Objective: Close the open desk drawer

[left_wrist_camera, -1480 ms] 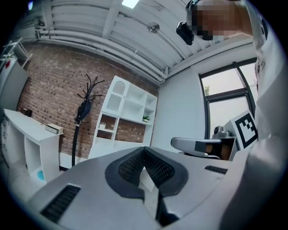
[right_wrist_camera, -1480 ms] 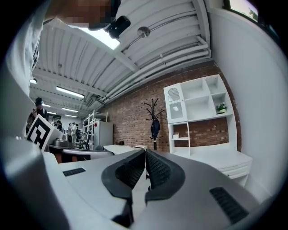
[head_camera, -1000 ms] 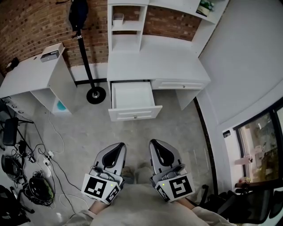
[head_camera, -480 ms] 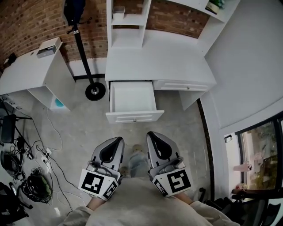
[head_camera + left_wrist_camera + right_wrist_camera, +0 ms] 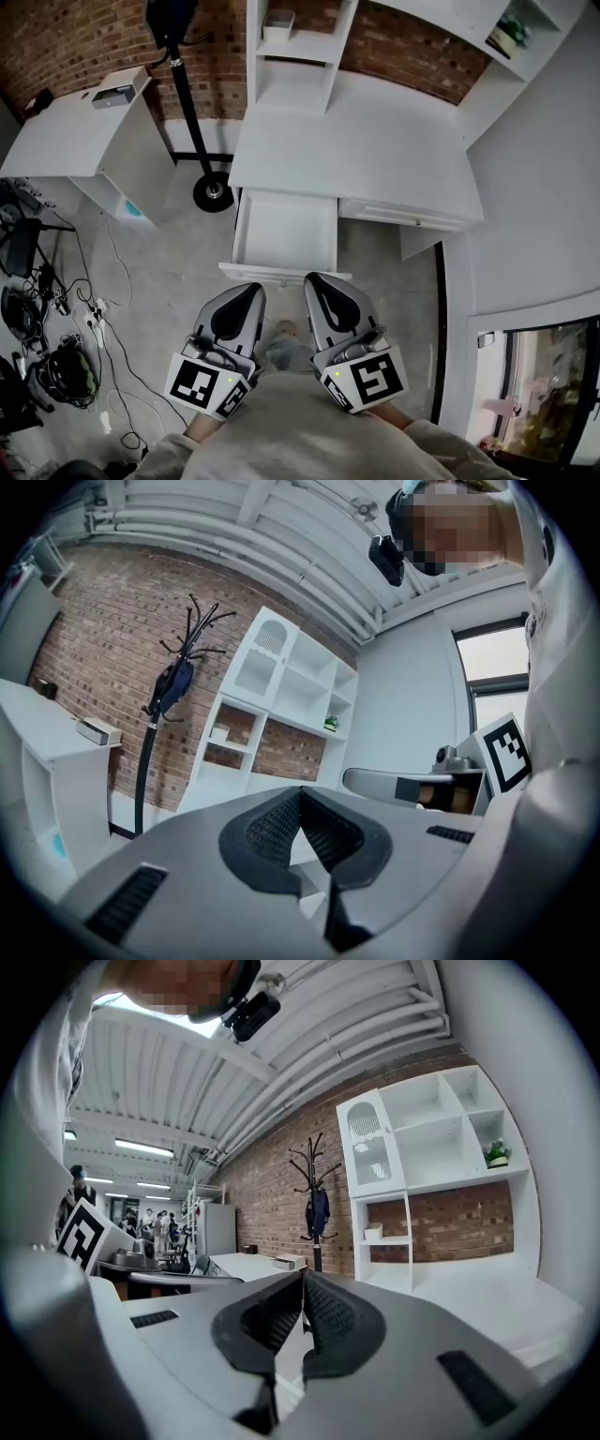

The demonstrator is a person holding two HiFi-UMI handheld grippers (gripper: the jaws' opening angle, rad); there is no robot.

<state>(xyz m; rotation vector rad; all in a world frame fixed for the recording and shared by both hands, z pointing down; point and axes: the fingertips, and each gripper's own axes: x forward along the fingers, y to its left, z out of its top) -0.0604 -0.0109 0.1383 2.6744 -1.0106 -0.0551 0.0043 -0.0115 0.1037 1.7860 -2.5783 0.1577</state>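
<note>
Both jaws closed and empty, left tool (image 5: pixel 253 289), right tool (image 5: pixel 313 279), near open drawer (image 5: pixel 286 230).

drawer front (image 5: pixel 277 273): seen edge-on from above, so its face does not show; the tip of the right gripper (image 5: pixel 312 279) overlaps it.
drawer (image 5: pixel 286 230): in both gripper views largely hidden behind each gripper's own body.
coat stand (image 5: pixel 185 84): top cut by the upper edge; the dark thing hanging on it cannot be told.
shelf unit (image 5: pixel 298 66): upper part out of frame.
shelf item (image 5: pixel 279 23): too small to tell.
floor clutter (image 5: pixel 66 392): dark tangle of cables, cut by the left edge.
sleeves (image 5: pixel 441 450): cut by the bottom edge.
people (image 5: pixel 150 1227): far off, too small.
</note>
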